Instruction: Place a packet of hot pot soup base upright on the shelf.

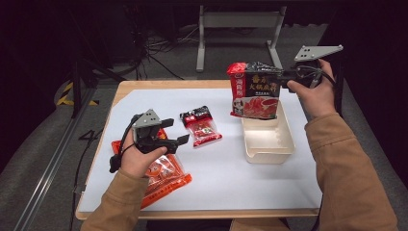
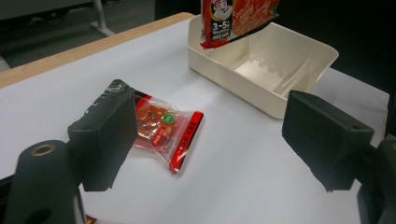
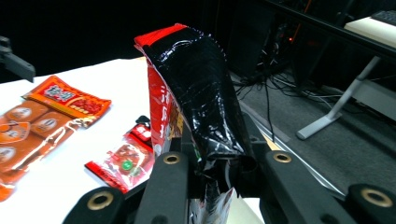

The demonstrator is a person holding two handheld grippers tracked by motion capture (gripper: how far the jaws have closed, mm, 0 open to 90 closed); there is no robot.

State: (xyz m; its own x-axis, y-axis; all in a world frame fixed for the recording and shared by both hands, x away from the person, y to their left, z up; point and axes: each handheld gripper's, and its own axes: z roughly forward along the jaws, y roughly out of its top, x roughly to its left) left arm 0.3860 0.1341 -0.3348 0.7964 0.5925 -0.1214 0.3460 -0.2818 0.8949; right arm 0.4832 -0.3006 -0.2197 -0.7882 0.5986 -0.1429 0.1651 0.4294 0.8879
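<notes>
Three packets are on show, and none lies in the cream tray (image 1: 267,144) yet; the tray's inside is bare in the left gripper view. The right gripper (image 1: 284,74) pinches the big red and black packet (image 1: 255,91) by its top edge, hanging it upright over the tray's far end, its lower edge near the rim but not set down; lowering and letting go look like the next step. The small red packet (image 1: 201,125) lies flat just left of the tray, untouched; the orange packet (image 1: 163,175) lies further left of the tray, partly under the left hand. The left gripper (image 1: 174,132) hovers spread and empty, pointing toward the small packet; two packets probably remain to move.
</notes>
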